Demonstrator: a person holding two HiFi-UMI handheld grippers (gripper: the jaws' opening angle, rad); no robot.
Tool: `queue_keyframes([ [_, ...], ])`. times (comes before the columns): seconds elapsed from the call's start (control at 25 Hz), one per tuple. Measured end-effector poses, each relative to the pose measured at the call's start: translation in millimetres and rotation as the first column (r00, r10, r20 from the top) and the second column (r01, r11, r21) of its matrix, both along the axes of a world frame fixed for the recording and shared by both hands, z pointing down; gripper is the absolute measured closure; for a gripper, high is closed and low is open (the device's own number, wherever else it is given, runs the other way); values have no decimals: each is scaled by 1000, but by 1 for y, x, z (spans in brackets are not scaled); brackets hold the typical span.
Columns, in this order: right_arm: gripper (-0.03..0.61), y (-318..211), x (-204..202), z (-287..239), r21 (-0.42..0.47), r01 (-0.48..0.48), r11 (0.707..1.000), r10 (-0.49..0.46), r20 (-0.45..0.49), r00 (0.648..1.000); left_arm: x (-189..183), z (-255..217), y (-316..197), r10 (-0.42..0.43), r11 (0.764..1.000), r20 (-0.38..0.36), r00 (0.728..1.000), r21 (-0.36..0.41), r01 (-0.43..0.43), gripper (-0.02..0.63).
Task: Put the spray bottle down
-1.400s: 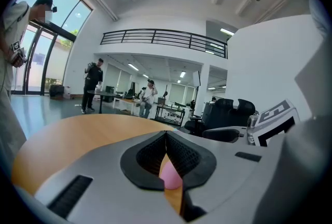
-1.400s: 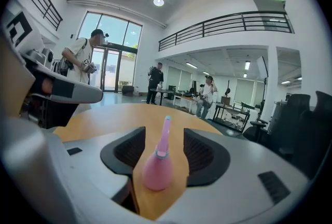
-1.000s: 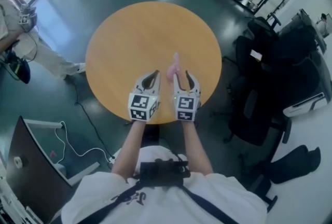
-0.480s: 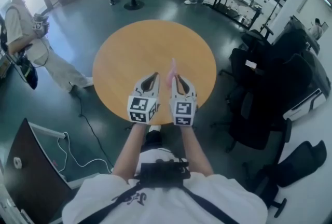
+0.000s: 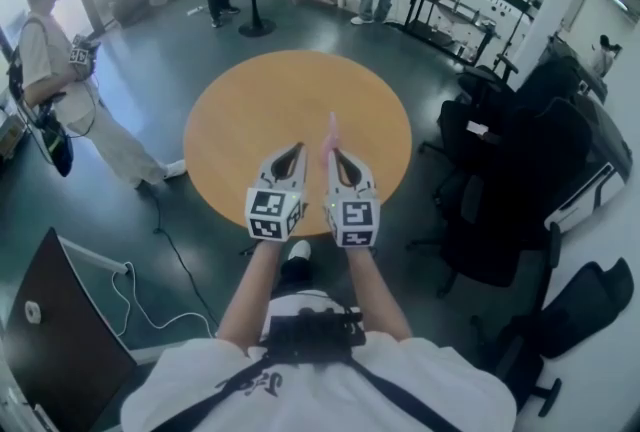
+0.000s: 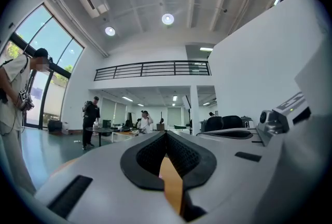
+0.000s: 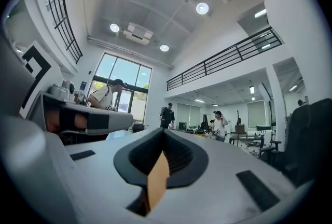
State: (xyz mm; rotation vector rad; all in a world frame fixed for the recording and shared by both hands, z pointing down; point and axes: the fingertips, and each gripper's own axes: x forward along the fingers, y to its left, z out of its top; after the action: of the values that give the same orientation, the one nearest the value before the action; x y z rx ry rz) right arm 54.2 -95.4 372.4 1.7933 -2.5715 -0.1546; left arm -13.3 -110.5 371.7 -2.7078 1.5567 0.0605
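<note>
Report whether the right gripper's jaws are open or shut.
Shut. In the right gripper view, the right gripper has just closed its jaws: the tips meet, with nothing between them.

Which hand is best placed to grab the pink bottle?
Probably the right. The right gripper is closer to the spray bottle than the left gripper. The right's jaws have just closed empty and must reopen.

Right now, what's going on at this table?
A person holds a gripper in each hand over the near edge of the round table. The pink spray bottle stands on the table just beyond their tips, held by neither. The right gripper has just closed its jaws on nothing; the left gripper is shut and empty too.
</note>
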Motion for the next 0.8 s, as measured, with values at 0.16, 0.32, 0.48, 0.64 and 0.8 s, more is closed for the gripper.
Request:
queue_keyframes([
  [0.16, 566, 15, 2, 0, 11, -16, 1000, 16, -26, 1000, 1, 0, 15, 3, 1000, 3, 1000, 7, -3, 601],
  [0.32, 566, 24, 8, -3, 19, -29, 999, 29, -13, 999, 4, -4, 27, 8, 1000, 11, 1000, 20, -8, 601],
  [0.48, 566, 31, 11, -9, 30, -27, 999, 27, 2, 1000, 3, -6, 37, 8, 999, 17, 1000, 31, -8, 601],
  [0.64, 566, 38, 15, -14, 47, -28, 999, 28, 6, 1000, 7, -7, 45, 12, 999, 27, 1000, 37, -13, 601],
  [0.8, 566, 40, 18, -18, 59, -41, 997, 41, 14, 999, 10, -9, 51, 27, 998, 45, 999, 48, -29, 601],
])
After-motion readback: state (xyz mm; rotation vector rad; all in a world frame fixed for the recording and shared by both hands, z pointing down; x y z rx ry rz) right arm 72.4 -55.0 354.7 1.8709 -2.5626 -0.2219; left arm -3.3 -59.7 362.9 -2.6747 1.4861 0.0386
